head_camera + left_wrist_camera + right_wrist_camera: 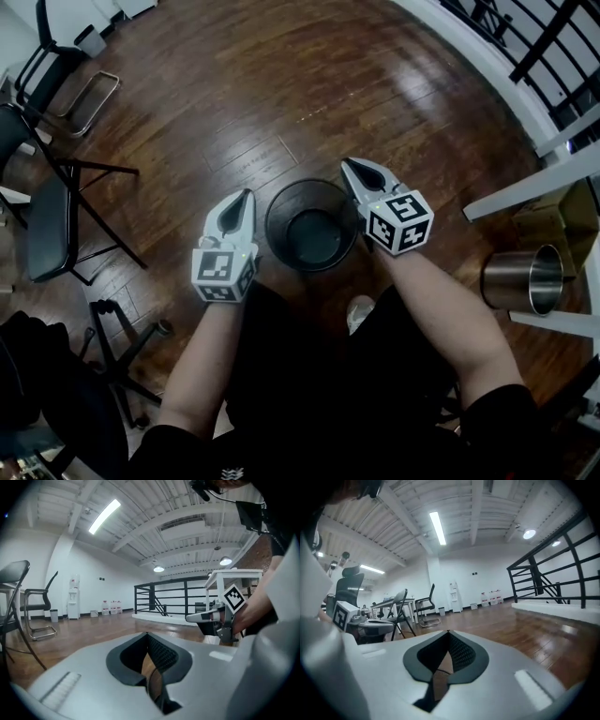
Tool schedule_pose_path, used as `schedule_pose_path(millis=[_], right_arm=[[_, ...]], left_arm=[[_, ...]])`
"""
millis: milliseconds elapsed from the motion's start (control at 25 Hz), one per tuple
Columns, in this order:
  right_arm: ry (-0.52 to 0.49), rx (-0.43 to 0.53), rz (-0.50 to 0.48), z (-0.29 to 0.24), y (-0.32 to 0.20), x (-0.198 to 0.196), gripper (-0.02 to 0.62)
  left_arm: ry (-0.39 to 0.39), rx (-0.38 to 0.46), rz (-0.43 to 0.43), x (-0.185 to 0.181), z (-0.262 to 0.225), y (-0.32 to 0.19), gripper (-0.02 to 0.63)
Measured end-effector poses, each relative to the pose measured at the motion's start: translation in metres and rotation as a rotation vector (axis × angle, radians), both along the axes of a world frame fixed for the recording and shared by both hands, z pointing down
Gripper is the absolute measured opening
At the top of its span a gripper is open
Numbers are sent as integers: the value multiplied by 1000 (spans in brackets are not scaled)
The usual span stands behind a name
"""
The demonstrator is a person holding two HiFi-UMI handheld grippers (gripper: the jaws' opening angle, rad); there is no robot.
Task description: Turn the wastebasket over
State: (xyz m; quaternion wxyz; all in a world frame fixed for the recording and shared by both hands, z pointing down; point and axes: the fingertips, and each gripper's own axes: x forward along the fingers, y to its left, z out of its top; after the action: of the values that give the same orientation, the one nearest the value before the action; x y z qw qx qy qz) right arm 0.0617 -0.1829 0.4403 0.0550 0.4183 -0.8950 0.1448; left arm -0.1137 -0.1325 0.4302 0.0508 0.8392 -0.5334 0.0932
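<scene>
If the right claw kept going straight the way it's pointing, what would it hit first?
Nothing close. Beyond the right claw there is only bare wood floor, which it would probably reach first, some way off. A chair stands off to the left of that line. Depth is hard to judge.

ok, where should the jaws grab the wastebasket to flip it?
The rim, from above. The wastebasket stands upright, mouth open upward, so one jaw can probably go inside the thin wall, one outside. The right gripper, shut and empty, is nearest its right edge.

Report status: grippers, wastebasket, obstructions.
Left gripper shut, empty. Right gripper shut, empty. Black wastebasket on floor between them, mouth up. Nothing blocking it.
</scene>
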Motion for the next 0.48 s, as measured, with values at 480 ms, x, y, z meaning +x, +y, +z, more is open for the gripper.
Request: schedule_pose_path(millis=[480], right_arm=[[41, 160, 15, -36, 4, -19, 2]], left_arm=[[-104, 63, 71, 2, -19, -5, 0]])
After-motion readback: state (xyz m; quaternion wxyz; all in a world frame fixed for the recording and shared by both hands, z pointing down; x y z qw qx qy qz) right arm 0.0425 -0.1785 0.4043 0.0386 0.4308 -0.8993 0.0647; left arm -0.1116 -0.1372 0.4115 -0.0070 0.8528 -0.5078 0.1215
